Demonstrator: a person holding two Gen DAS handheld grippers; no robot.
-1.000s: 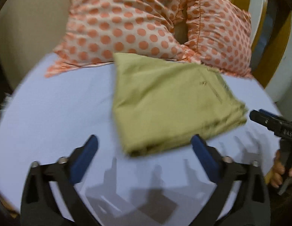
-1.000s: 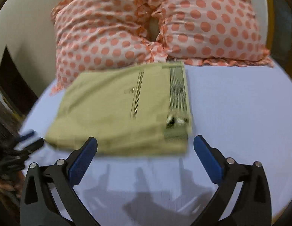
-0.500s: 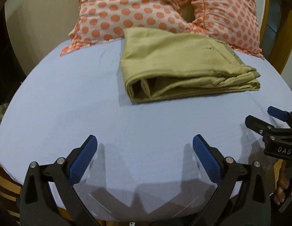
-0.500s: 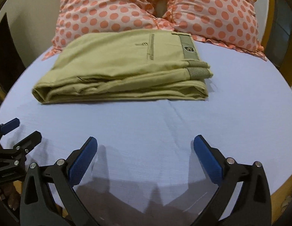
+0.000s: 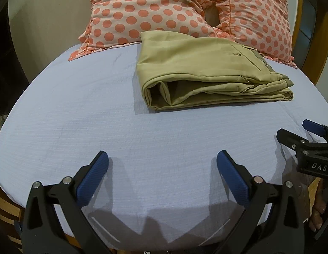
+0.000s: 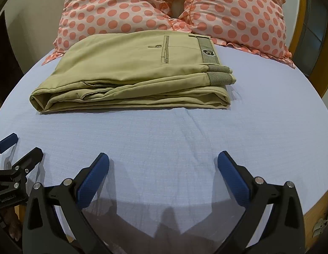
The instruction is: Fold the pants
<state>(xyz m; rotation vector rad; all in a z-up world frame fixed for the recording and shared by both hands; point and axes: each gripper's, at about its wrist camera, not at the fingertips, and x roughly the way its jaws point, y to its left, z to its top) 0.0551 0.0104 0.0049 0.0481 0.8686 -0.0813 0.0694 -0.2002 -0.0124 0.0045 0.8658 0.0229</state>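
On the bed [image 5: 83, 110], near the pillows [image 5: 147, 12], the pants [image 6: 130, 72] are lying in a compact folded stack, waistband to our right and the rolled fold to our left. We are holding both tools low over the near edge of the sheet, well apart from the cloth: the left tool [image 5: 161, 169] and the right tool [image 6: 162, 169] each have their jaws spread wide and are gripping nothing. We are judging the fold to be essentially done, so the step in hand is checking it. Doing it well means leaving the stack undisturbed; if we are tidying, we are only pressing the gaping left fold flat from above, not pinching a single layer, which could drag the stack open.
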